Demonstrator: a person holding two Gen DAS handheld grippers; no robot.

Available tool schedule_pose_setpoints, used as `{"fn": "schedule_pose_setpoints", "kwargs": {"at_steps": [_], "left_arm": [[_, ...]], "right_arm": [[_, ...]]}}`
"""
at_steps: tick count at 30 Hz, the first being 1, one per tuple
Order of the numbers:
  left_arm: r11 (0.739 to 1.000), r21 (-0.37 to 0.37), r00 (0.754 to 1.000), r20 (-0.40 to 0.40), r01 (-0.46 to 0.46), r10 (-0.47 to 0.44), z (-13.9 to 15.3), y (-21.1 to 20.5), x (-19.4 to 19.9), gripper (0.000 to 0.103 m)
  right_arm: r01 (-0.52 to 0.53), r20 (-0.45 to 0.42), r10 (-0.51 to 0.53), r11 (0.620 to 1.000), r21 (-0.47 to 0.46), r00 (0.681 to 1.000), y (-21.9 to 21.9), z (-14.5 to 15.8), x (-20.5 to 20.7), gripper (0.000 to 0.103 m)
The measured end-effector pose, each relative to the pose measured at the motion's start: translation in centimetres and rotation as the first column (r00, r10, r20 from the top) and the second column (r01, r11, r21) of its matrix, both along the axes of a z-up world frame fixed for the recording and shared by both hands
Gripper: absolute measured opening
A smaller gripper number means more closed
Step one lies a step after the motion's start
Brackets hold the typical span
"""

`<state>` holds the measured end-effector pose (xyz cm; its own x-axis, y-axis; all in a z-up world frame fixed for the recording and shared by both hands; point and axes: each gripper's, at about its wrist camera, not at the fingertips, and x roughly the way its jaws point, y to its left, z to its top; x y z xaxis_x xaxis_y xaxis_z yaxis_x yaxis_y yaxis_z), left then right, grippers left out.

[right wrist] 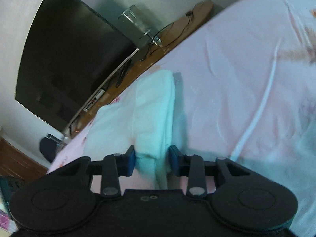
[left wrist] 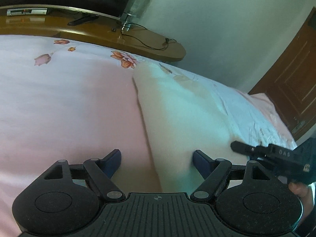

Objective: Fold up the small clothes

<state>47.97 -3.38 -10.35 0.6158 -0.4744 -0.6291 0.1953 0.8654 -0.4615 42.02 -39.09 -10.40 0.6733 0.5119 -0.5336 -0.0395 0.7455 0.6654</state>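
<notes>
Lying on a pink floral bedsheet (left wrist: 59,98), the pale folded garment (left wrist: 177,114) spreads ahead of the left gripper (left wrist: 157,158), whose jaws stand wide apart, empty, over its edge. Behind the bed runs a wooden shelf (left wrist: 138,39) with a television (right wrist: 69,59), a glass vase (left wrist: 138,0) and a cable (left wrist: 150,43). Farther right, the right gripper (right wrist: 152,158) has its blue pads on either side of a garment fold; whether they pinch it I cannot tell.

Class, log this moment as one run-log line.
task: fold small clothes | left gripper: open, over white garment edge | right gripper: shut on white garment | surface: pink floral bedsheet
</notes>
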Motion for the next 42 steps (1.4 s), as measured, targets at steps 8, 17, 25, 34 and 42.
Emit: {"fn": "schedule_pose_setpoints", "kwargs": {"at_steps": [8,17,25,34,42], "left_arm": [[0.983,-0.184,0.996,-0.092,-0.024,0.007,-1.2,1.2,2.8,0.079],[0.913,-0.408,0.976,-0.203,-0.01,-0.08,-4.0,1.5,4.4,0.05],[0.993,-0.106,0.994,-0.092,0.042,-0.052,-1.2,-3.0,3.5,0.042],[0.977,0.202,0.996,0.03,0.073,-0.08,3.1,-7.1,1.1,0.036],[0.969,0.245,0.995,0.079,0.034,-0.055,7.1,-1.9,-1.9,0.036]], "right_arm": [[-0.037,0.008,0.037,0.999,0.011,0.999,0.1,0.1,1.1,0.06],[-0.191,-0.016,0.191,0.982,0.01,0.982,0.3,0.5,2.5,0.052],[-0.15,0.015,0.152,0.982,-0.111,0.988,2.6,1.1,2.0,0.039],[-0.09,0.094,0.14,0.908,-0.409,0.986,7.6,4.6,-0.6,0.03],[-0.11,0.136,0.179,0.908,-0.405,0.974,10.6,8.0,-2.1,0.03]]}}
